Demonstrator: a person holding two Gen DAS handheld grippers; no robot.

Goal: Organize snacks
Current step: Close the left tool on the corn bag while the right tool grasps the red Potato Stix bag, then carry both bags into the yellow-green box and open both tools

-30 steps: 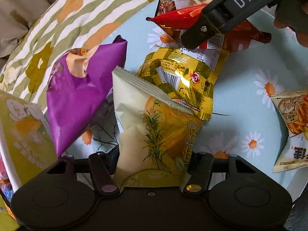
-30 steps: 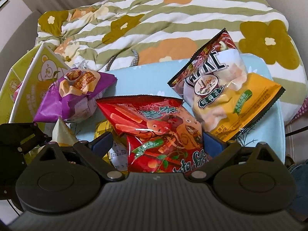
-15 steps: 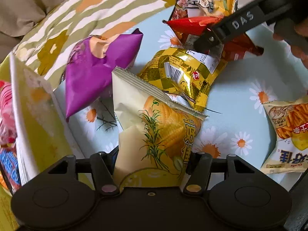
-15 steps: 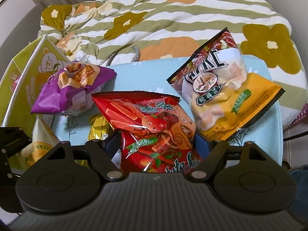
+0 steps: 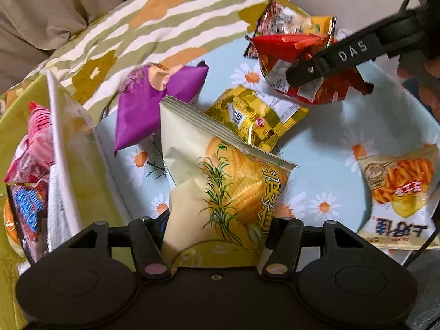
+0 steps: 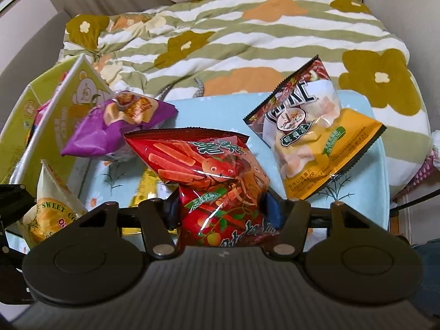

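Note:
My left gripper is shut on a cream and yellow corn snack bag and holds it above the blue daisy table. My right gripper is shut on a red tomato stick bag, lifted off the table; it also shows in the left wrist view. A purple bag, a gold bag, a yellow-brown chip bag and an orange stick snack bag lie on the table. A yellow-green box at the left holds several snacks.
A striped floral quilt covers the bed behind the table. The box's open flap stands up at the left. The table's right edge and metal frame are at the right.
Both grippers rose and pulled back with their bags. The left gripper shifted left, bringing the box and its snacks into view. The red bag has lifted clear of the gold bag.

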